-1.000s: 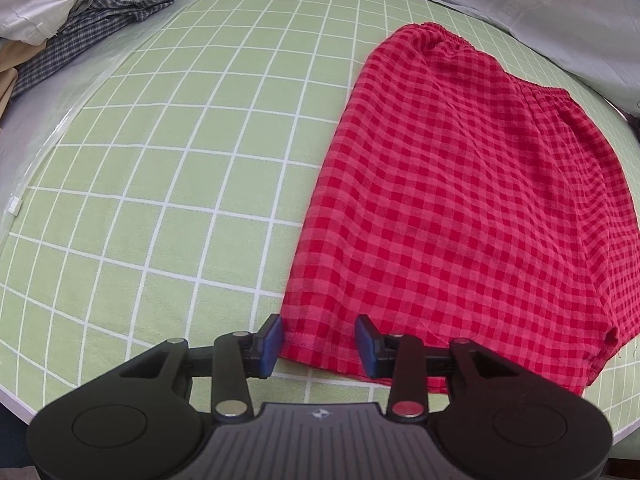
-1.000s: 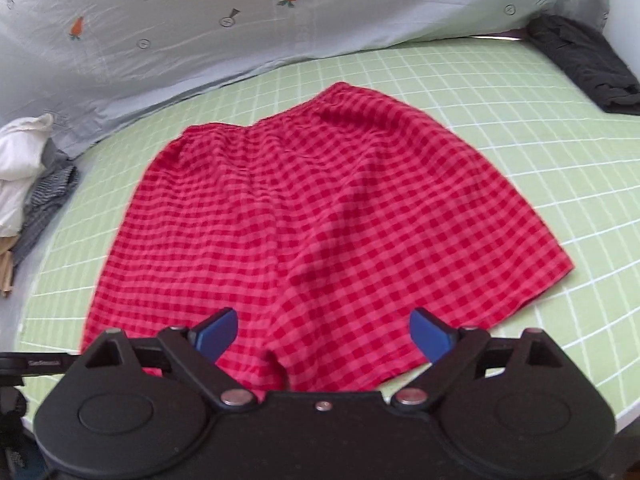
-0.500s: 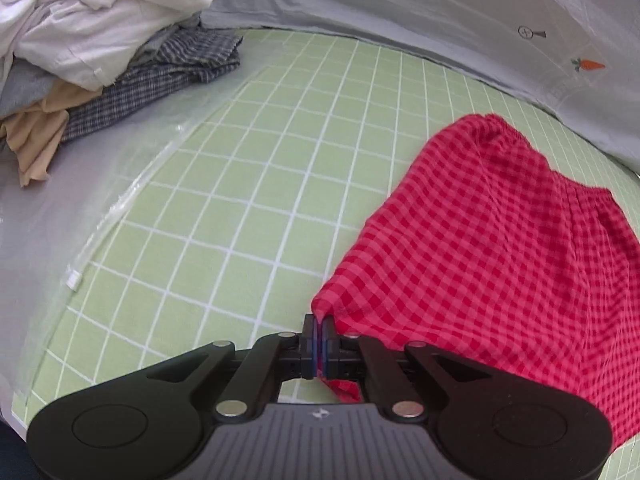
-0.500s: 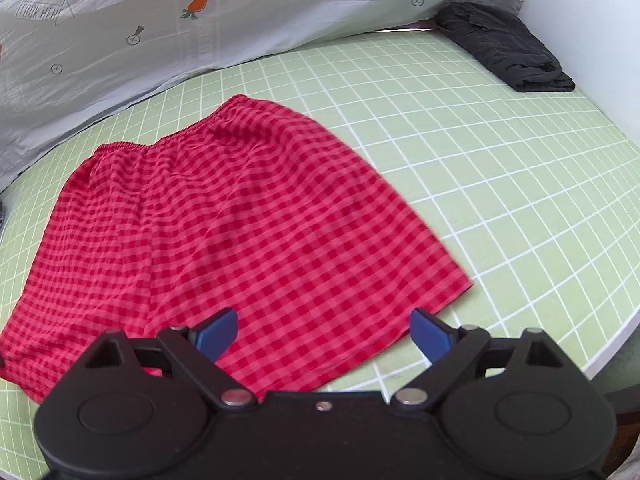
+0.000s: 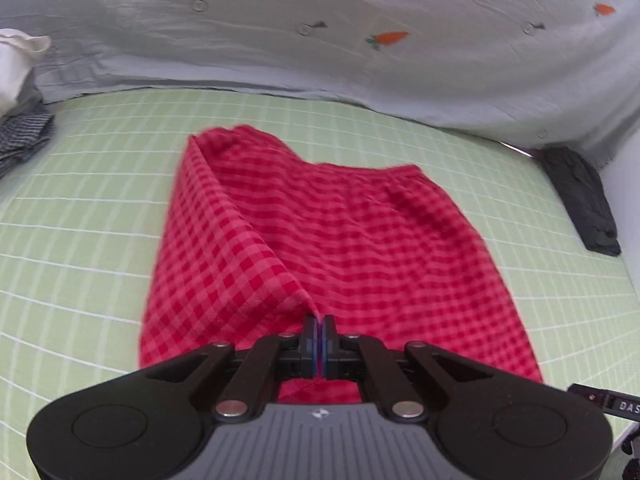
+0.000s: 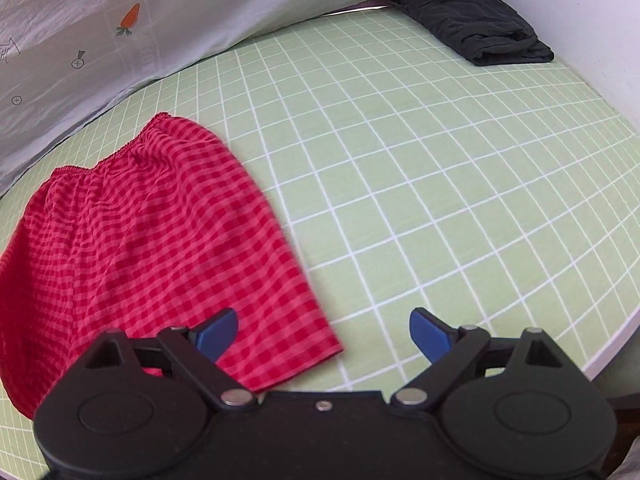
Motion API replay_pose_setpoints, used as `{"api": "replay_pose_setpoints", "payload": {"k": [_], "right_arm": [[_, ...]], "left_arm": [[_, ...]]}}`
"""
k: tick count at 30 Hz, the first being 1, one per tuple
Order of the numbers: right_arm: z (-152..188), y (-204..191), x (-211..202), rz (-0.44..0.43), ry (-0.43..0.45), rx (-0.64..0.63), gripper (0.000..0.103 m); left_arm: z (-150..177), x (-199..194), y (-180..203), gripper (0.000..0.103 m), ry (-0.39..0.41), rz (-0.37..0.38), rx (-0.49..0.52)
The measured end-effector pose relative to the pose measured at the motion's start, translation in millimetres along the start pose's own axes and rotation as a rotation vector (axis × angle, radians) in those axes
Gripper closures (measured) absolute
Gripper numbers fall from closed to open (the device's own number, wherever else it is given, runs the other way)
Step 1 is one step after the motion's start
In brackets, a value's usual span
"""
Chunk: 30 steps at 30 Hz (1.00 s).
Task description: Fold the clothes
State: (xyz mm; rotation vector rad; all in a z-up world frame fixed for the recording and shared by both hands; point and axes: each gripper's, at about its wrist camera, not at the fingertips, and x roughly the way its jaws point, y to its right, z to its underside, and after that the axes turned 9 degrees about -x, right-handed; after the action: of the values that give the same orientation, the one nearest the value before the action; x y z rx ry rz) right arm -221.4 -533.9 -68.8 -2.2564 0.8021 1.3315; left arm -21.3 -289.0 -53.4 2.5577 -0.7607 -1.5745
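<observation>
Red checked shorts (image 5: 340,240) lie on the green grid mat (image 5: 80,220). My left gripper (image 5: 319,330) is shut on the hem corner of the left leg and holds it lifted, so that side is folded up over the rest. In the right wrist view the shorts (image 6: 152,240) lie at the left, waistband at the far end. My right gripper (image 6: 323,334) is open and empty just above the mat, over the near right hem corner of the shorts.
A folded black garment (image 6: 472,24) lies at the far right of the mat, also in the left wrist view (image 5: 580,200). A pile of white and checked clothes (image 5: 20,100) sits at the far left. A grey carrot-print sheet (image 5: 360,40) backs the mat.
My left gripper closed on the shorts' left hem corner, lifted it and carried it rightward over the shorts. My right gripper stayed open and swung right toward the right hem corner.
</observation>
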Motion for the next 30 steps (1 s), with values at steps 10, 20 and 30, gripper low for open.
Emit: {"api": "replay_pose_setpoints", "payload": {"k": [10, 20, 30], "right_arm": [[-2, 66, 19, -0.016, -0.054, -0.134, 0.010], [-1, 11, 25, -0.143, 0.052, -0.364, 0.000], [4, -66, 14, -0.192, 0.158, -0.478, 0.000]], "left_arm": [[89, 30, 67, 0.075, -0.140, -0.064, -0.090], [103, 9, 13, 0.063, -0.105, -0.302, -0.278], [95, -1, -9, 0.053, -0.084, -0.318, -0.283]]}}
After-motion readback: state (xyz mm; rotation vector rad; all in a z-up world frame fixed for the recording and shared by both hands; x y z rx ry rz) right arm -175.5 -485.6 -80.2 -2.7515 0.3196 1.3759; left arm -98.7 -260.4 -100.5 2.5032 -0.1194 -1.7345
